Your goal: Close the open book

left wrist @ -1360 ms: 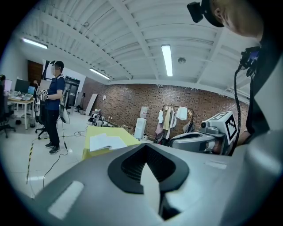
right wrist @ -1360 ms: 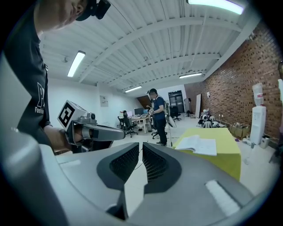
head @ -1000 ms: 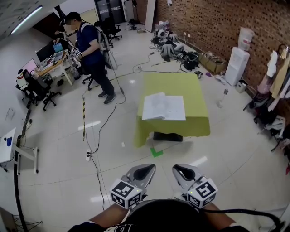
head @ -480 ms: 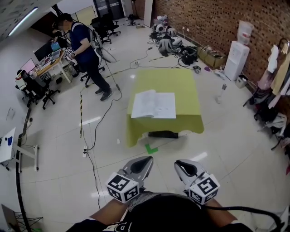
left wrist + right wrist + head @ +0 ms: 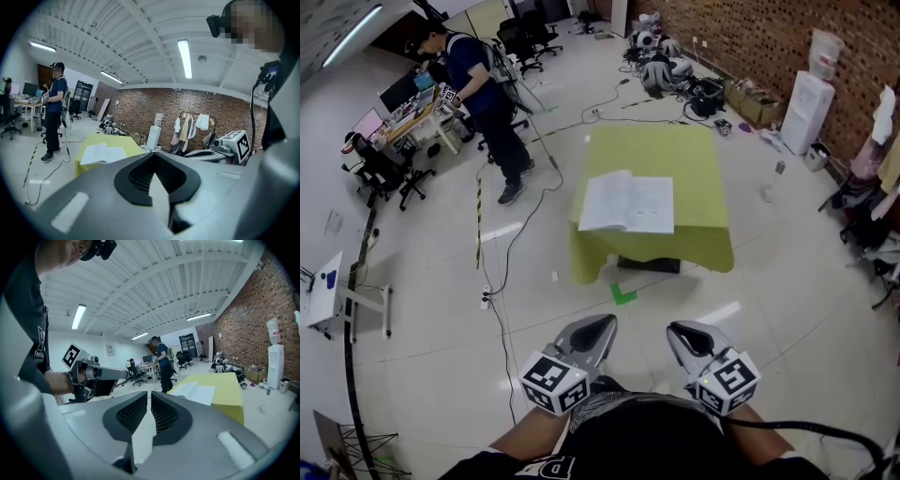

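The open book (image 5: 627,202) lies flat with white pages up, near the front edge of a table under a yellow-green cloth (image 5: 675,150), some way ahead of me across the floor. My left gripper (image 5: 593,330) and right gripper (image 5: 689,336) are held low and close to my body, side by side, far short of the table. Both are shut with nothing between their jaws. In the left gripper view the book (image 5: 103,153) shows small beyond the shut left gripper (image 5: 153,155). From the right gripper (image 5: 150,397) it is the book (image 5: 197,391) on the cloth (image 5: 229,390).
A person (image 5: 483,94) stands left of the table, near desks with monitors and office chairs (image 5: 389,164). Cables (image 5: 502,281) trail over the tiled floor. A green tape mark (image 5: 623,294) lies before the table. A water dispenser (image 5: 814,98) and a brick wall stand at the right.
My view has swayed a little, so the table and book sit slightly higher in the picture. The standing person has shifted toward the desks. Both grippers stay shut in the same place.
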Demonstrator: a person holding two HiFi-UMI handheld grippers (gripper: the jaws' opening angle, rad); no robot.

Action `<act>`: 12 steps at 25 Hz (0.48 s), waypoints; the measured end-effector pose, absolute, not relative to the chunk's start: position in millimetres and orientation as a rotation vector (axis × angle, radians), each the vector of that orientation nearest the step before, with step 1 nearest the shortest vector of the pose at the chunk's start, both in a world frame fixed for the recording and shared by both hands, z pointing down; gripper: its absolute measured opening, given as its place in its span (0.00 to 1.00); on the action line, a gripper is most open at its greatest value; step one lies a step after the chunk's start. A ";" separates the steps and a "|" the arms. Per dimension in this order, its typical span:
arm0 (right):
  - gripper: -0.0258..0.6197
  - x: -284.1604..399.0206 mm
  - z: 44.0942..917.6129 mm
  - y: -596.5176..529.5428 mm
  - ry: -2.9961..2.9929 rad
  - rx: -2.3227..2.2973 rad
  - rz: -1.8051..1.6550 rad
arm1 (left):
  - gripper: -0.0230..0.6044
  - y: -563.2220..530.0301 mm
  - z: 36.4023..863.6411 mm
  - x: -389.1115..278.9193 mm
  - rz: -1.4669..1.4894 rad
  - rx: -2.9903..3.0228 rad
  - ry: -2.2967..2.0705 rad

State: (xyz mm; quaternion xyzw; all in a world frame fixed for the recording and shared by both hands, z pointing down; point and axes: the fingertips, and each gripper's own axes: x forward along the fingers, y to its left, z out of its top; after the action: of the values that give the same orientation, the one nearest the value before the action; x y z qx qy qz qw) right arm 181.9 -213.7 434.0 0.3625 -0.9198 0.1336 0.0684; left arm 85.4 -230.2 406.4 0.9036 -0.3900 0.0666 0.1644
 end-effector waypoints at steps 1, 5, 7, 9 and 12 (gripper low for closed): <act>0.09 180.8 434.8 -217.9 -2.770 1.097 0.409 | 0.05 -232.1 409.4 85.0 0.198 2.571 -1.104; 0.09 171.5 436.3 -229.3 -2.761 1.122 0.420 | 0.05 -243.7 418.8 79.4 0.224 2.564 -1.059; 0.09 165.9 436.9 -236.6 -2.749 1.144 0.430 | 0.05 -253.0 416.6 75.3 0.218 2.574 -1.035; 0.09 161.0 436.7 -245.7 -2.737 1.168 0.433 | 0.05 -263.0 414.5 72.6 0.217 2.593 -1.008; 0.09 150.3 435.4 -261.1 -2.722 1.194 0.428 | 0.05 -279.3 415.7 63.5 0.220 2.607 -0.979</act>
State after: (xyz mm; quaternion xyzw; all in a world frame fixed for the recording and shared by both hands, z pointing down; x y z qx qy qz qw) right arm 150.3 -261.1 435.4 0.3967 -0.9042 0.1423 0.0691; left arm 63.5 -279.3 415.7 0.9191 -0.3452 0.0776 0.1733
